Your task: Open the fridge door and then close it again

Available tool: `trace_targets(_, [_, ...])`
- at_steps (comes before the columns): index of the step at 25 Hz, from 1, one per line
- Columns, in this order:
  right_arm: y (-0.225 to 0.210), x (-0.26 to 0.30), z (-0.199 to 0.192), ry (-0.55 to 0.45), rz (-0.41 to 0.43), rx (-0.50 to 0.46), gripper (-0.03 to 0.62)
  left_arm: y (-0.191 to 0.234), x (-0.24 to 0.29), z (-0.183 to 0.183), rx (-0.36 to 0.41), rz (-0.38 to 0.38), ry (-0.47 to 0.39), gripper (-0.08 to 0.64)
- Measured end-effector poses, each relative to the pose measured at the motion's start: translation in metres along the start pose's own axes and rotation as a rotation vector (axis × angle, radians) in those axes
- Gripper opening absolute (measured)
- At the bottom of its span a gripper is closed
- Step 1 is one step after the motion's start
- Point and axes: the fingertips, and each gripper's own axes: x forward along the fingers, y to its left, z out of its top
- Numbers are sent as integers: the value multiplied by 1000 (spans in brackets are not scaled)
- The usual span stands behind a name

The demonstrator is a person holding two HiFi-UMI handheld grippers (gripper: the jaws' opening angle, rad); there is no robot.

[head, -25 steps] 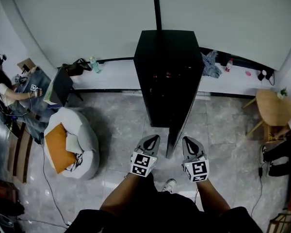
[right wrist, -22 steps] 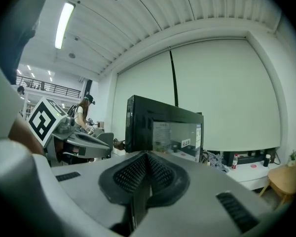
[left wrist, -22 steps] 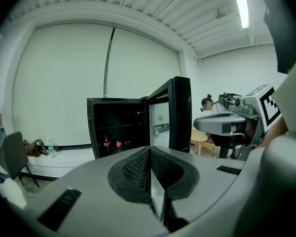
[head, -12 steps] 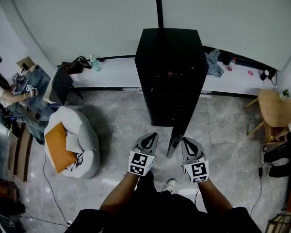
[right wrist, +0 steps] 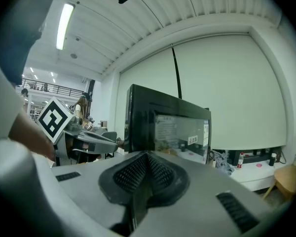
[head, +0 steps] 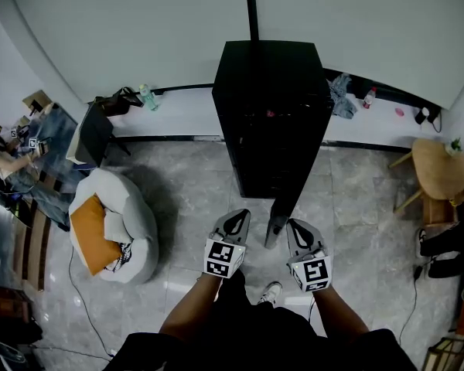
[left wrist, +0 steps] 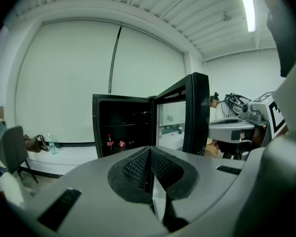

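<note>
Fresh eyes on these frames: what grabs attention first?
The tall black fridge stands mid-frame in the head view against the white wall, its glass door open toward the person. The left gripper and right gripper flank the door's free edge, fingers together, holding nothing. At left lies a white beanbag with an orange cushion on it.

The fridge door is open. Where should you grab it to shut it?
Take the fridge door by its tall free edge, the end that stands out into the room towards you. Come from its outer glass face, the side the right gripper looks at. A push from there should probably swing it shut most easily.
</note>
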Motion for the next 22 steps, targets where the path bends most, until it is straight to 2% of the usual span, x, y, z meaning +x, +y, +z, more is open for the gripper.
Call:
trace_targets(14, [11,20,4,-3,14,39,9,23,5,-3,-9,13,10,21])
trace_targets(22, [21,38,6,14,38,31,9,38,9,-5,-20,32,12,21])
